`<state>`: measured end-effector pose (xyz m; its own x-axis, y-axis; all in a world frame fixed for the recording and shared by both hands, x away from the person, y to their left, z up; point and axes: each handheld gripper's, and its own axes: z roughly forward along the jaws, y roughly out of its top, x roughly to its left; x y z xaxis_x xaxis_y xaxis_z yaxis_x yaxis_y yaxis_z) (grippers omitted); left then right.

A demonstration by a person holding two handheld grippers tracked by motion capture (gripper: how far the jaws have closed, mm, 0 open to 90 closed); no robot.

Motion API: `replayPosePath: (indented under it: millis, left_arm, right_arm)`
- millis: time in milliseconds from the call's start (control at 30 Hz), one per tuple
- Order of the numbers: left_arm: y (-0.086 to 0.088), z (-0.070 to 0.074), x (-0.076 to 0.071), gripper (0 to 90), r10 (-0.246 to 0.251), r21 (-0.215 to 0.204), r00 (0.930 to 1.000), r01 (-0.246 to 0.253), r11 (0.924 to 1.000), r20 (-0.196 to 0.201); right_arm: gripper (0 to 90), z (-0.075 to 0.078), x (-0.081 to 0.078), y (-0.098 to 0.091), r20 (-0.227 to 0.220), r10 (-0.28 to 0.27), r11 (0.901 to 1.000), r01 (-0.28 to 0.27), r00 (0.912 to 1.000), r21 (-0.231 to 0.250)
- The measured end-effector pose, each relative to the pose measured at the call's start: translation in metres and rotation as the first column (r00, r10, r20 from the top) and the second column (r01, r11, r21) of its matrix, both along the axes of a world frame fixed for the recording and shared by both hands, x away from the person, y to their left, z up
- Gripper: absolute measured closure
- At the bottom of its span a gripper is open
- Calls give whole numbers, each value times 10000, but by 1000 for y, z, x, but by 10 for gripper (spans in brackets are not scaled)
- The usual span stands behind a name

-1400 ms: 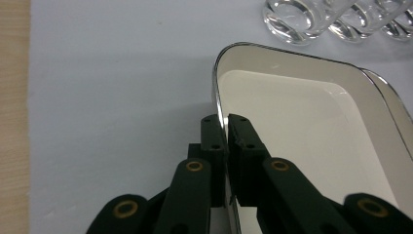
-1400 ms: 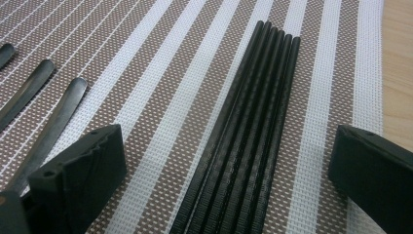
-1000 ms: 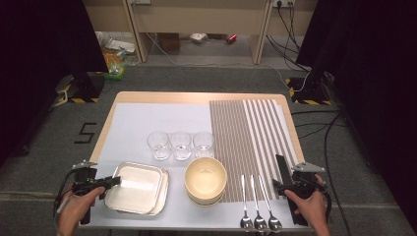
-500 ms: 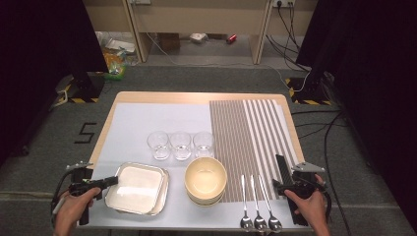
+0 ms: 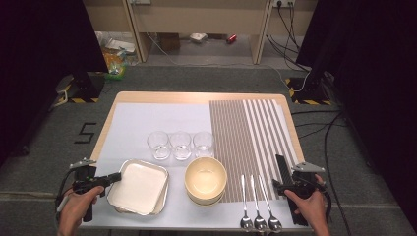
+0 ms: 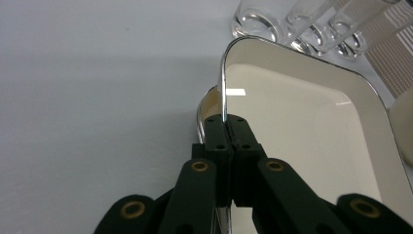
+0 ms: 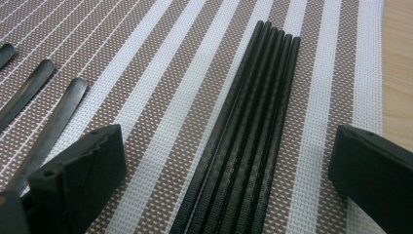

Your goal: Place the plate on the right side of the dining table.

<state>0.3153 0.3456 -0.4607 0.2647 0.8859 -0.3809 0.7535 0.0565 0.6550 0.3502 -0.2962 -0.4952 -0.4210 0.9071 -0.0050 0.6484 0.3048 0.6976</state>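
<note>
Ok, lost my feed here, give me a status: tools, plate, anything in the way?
Left tool shut on top square plate rim. Right tool open over black chopsticks. Nothing in the way.

Wooden worktop [image 5: 196, 97] carries a white sheet [image 5: 147, 123] at 9 o'clock and a striped mat [image 5: 246, 128] at 3. On the sheet: three glasses [image 5: 180, 144] in a row, a square tray [image 5: 139, 187] at 7, stacked bowls [image 5: 205, 180] at 6. On the mat: three spoons [image 5: 256, 206], black chopsticks [image 5: 284, 169] at 4.
</note>
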Motion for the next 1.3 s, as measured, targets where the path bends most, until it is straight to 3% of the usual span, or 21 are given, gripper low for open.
replayPosePath:
  millis: [367,467,567,633,767,933,1133,1300]
  left_arm:
    - [0,8,2,884,-101,6,9999,100,9999,131]
    - [1,13,3,884,-92,25,9997,92,10000,207]
    - [2,16,3,883,-48,13,9994,48,10000,332]
    - [2,19,2,884,-64,0,9995,64,10000,310]
    - [3,22,3,883,-41,-31,9993,42,10000,362]
    - [2,27,4,884,-77,-9,9990,78,10000,451]
    - [0,38,6,884,-132,41,9985,130,9999,534]
    - [-4,49,8,884,-189,93,9977,183,9998,651]
  right_arm:
    - [9,0,0,-1,5,3,10000,-3,10000,89]
    - [50,1,0,-3,93,-22,9996,20,10000,270]
    - [186,4,0,-5,283,-343,9986,331,9990,413]
    - [146,5,1,-5,308,-196,9986,180,9993,505]
    - [162,11,-1,-3,580,42,9982,-77,9983,595]
    - [156,24,-2,-2,1035,265,9964,-346,9943,775]
    - [154,51,-3,1,1468,359,9934,-513,9885,1023]
    - [155,73,-2,16,1731,917,9877,-1117,9806,1096]
